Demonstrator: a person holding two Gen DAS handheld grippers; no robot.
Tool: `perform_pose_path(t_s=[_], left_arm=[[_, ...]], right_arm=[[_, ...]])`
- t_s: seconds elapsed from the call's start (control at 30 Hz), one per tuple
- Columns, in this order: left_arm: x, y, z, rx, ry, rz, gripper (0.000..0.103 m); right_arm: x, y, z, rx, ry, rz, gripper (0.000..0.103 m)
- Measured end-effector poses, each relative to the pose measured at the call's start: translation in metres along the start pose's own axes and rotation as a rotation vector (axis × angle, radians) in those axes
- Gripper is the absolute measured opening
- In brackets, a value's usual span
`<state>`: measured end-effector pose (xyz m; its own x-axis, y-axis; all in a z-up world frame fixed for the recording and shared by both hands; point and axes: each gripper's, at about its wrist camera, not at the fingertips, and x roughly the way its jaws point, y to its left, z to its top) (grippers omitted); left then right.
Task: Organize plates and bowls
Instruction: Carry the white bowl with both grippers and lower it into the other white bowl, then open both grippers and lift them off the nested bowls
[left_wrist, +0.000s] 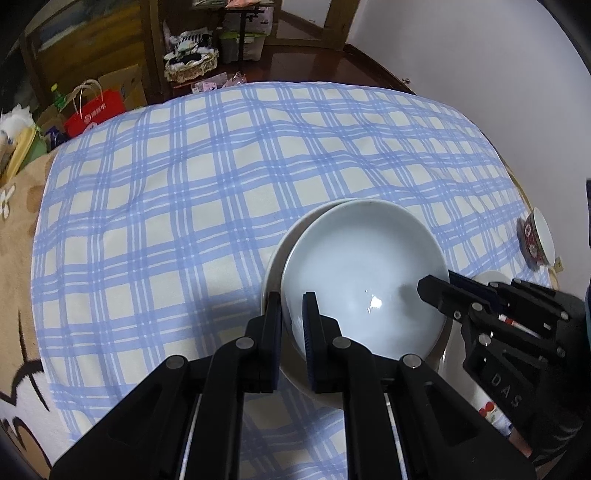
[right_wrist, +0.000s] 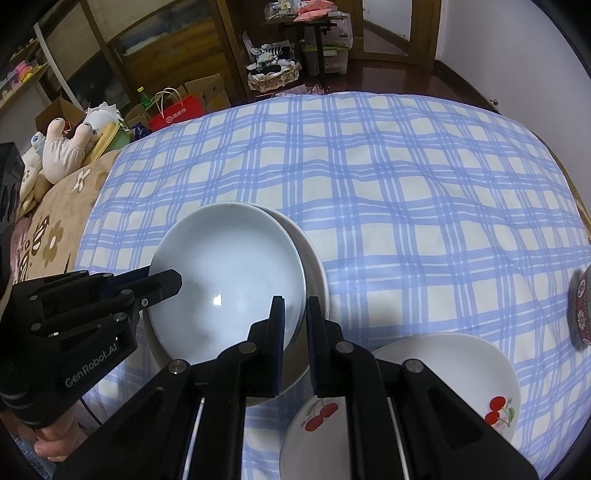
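A pale blue bowl (left_wrist: 365, 273) sits tilted in a white bowl (left_wrist: 275, 258) on the blue checked cloth. My left gripper (left_wrist: 292, 314) is shut on the pale blue bowl's left rim. My right gripper (right_wrist: 295, 317) is shut on its right rim (right_wrist: 229, 266). Each gripper shows in the other's view, the right one (left_wrist: 436, 291) and the left one (right_wrist: 166, 284). Two white plates with cherries (right_wrist: 454, 373) lie near the front right. A red patterned bowl (left_wrist: 535, 240) stands at the far right.
The checked cloth (left_wrist: 207, 177) covers a bed with a brown flowered blanket (right_wrist: 48, 236) at the left. Plush toys (right_wrist: 70, 144), a red bag (right_wrist: 177, 110), boxes and wooden furniture stand beyond the far edge.
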<state>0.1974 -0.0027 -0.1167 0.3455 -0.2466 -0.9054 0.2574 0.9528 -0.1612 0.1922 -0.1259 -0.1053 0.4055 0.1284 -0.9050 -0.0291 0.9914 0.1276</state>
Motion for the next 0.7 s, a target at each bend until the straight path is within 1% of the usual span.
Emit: perform_pose_path(t_s=[0.1,0.27,0.57,0.7], left_arm=[[-0.0023,-0.0085,-0.0007,0.053,-0.011,0.03,0.011],[-0.0034,-0.003,-0.0006,0.029,-0.002,0.006,0.011],[-0.0082,-0.0026,-0.0057,0.02,-0.011,0.0,0.012],[-0.0102,-0.0064,-0.0081,0.033,-0.027,0.026,0.012]], right_arm=[[-0.0016,-0.0012,0.001,0.013,0.006,0.003,0.012],[-0.0031,-0.0028,0.0,0.032,0.01,0.022,0.012],[-0.0054,-0.0061,0.0004,0.045,0.017,0.038,0.012],[-0.0076,-0.0078,-0.0014,0.064,0.017,0.053,0.012]])
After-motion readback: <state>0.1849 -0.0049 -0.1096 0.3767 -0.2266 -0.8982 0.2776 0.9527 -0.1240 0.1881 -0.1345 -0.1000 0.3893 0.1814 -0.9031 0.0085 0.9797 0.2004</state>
